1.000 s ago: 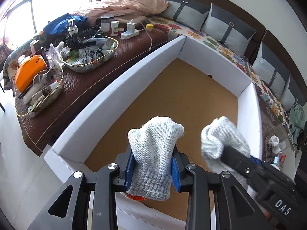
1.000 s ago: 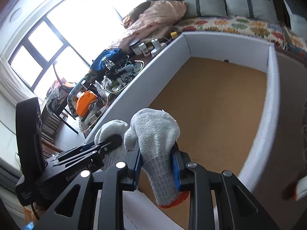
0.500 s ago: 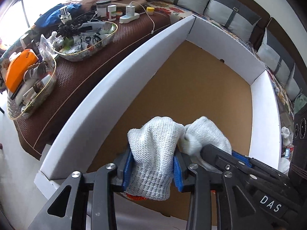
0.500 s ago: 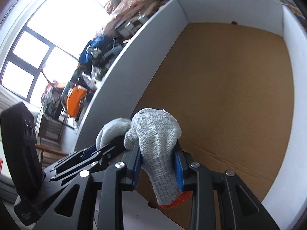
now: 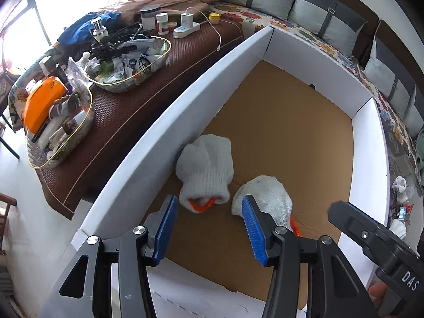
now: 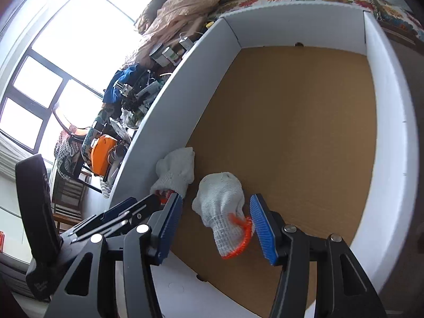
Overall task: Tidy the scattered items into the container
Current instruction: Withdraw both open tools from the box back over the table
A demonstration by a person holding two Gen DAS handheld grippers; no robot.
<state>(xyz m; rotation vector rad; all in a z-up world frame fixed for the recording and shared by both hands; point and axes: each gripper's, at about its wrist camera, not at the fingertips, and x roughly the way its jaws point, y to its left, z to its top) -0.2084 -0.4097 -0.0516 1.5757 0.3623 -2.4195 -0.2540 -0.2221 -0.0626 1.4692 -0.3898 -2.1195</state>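
Observation:
Two white knit gloves with orange cuffs lie on the brown floor of the white-walled box (image 5: pixel 164 122). One glove (image 5: pixel 205 169) rests against the left wall; it also shows in the right wrist view (image 6: pixel 176 171). The other glove (image 5: pixel 265 198) lies beside it, also seen in the right wrist view (image 6: pixel 221 206). My left gripper (image 5: pixel 209 230) is open and empty just above the near gloves. My right gripper (image 6: pixel 216 228) is open and empty over the second glove, whose cuff lies between its blue pads.
A brown table (image 5: pixel 127 111) left of the box carries two gold-rimmed trays of clutter (image 5: pixel 127 61), an orange case (image 5: pixel 43 103), jars and a charger. A sofa with grey cushions (image 5: pixel 331 23) runs behind. More white gloves (image 5: pixel 401 188) lie right of the box.
Both grippers opened and let go of their gloves, which dropped onto the box floor near the left wall. Both grippers moved further over the box.

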